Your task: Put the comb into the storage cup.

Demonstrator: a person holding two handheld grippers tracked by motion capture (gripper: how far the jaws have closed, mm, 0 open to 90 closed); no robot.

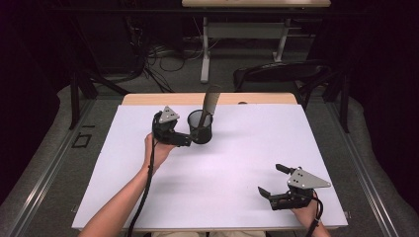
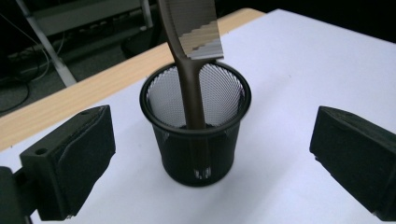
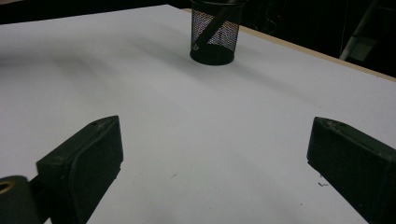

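Note:
A black mesh cup [image 1: 200, 127] stands on the white table sheet [image 1: 232, 168] near the back middle. A brown comb [image 1: 210, 103] leans in it handle-down, with its toothed end sticking up above the rim. My left gripper [image 1: 188, 138] sits just left of the cup, open, and nothing is between its pads. In the left gripper view the cup [image 2: 196, 135] and comb [image 2: 191, 70] stand beyond the spread fingers [image 2: 79, 158], apart from them. My right gripper [image 1: 269, 178] rests open and empty near the front right. Its own view has the cup [image 3: 215, 35] far off.
A wooden table edge [image 1: 148, 98] runs behind the white sheet. A dark chair [image 1: 281, 71] stands just beyond the table's far right. A desk frame [image 1: 205, 49] and loose cables lie on the floor farther back. Dark floor flanks both sides.

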